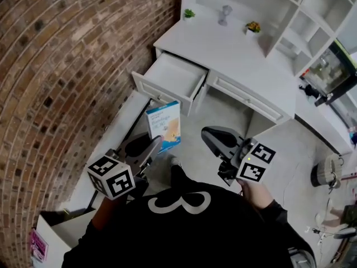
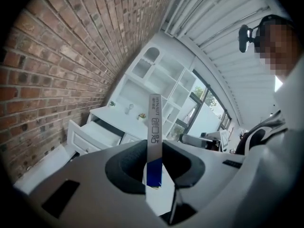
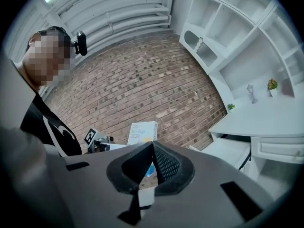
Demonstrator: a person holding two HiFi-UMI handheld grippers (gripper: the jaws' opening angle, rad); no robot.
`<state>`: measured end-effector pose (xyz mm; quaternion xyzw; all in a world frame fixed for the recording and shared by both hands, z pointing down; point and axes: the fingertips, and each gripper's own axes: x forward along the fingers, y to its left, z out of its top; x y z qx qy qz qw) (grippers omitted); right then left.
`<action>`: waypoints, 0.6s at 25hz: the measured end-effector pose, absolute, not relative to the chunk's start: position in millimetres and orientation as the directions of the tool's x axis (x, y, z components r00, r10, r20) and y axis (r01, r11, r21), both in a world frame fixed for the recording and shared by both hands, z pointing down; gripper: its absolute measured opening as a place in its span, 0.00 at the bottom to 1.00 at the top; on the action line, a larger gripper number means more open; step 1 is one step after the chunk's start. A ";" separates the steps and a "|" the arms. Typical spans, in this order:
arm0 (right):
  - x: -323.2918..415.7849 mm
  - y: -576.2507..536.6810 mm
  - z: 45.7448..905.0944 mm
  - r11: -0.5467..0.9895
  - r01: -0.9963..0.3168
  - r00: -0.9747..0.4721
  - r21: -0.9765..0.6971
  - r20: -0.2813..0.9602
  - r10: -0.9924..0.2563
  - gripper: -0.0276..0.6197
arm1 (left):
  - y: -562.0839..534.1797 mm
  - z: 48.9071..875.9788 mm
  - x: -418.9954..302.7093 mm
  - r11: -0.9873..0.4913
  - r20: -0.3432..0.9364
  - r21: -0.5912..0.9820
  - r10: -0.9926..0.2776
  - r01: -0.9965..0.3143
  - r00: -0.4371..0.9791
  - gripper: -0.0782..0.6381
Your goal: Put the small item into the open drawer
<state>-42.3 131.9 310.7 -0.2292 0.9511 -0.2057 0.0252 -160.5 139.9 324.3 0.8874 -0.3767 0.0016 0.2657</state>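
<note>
A flat white and blue bandage box (image 1: 164, 125) stands upright in the jaws of my left gripper (image 1: 156, 145), over the floor just in front of the open white drawer (image 1: 173, 78). In the left gripper view the box (image 2: 154, 132) shows edge-on, with both pads pressed on its lower blue part, and the drawer (image 2: 92, 133) lies ahead at the lower left. My right gripper (image 1: 211, 135) hangs to the right of the box, with its jaws shut and nothing in them. The right gripper view shows its tips (image 3: 152, 148) touching, with the box (image 3: 142, 133) beyond them.
The drawer belongs to a white desk (image 1: 240, 54) that bears two small plants and a glass, with white shelves (image 1: 312, 15) behind. A brick wall (image 1: 67, 66) runs along the left. A low white ledge (image 1: 120, 124) follows the wall's foot. A carton (image 1: 50, 233) stands at the lower left.
</note>
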 end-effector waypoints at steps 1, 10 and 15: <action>-43.9 118.0 313.7 0.808 -0.423 -0.895 -0.410 0.053 -0.442 0.06 | 126.8 327.8 -161.8 -0.568 0.208 0.478 -0.668 -0.670 0.714 0.24; -56.9 -21.9 320.1 0.801 -0.396 -0.908 -0.448 0.065 -0.413 0.06 | -6.6 336.6 -169.4 -0.530 0.242 0.497 -0.676 -0.687 0.696 0.24; -52.5 -72.1 323.6 0.796 -0.383 -0.910 -0.468 0.044 -0.412 0.06 | -59.3 334.4 -159.6 -0.530 0.278 0.475 -0.667 -0.703 0.691 0.24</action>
